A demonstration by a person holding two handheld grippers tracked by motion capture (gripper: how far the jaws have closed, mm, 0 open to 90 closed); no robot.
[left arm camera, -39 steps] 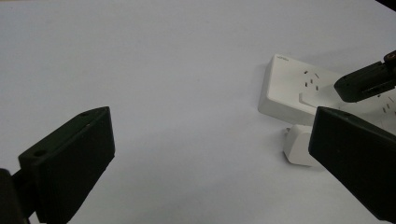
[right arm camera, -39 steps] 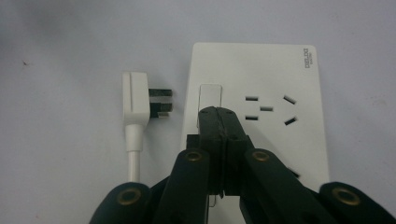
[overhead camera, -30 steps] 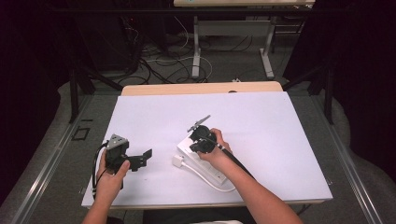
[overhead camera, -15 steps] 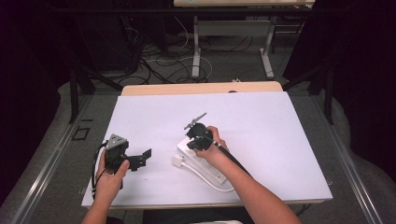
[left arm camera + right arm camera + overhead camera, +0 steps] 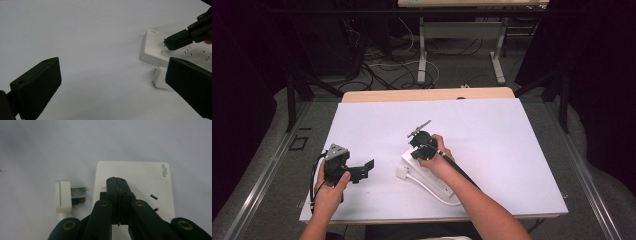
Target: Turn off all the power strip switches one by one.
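Where right claw (image 5: 117,195) presses, power strip (image 5: 140,180) switch hidden, indistinct

One small grey word stood on the white power strip (image 5: 132,178), near its top corner in the right gripper view. It was turned sideways and looked like "DELIXI", with a tinier line beside it too small to read. No other words could be read.

Dim room, grey floor (image 5: 272,165) (cables (image 5: 377,60), prob.).
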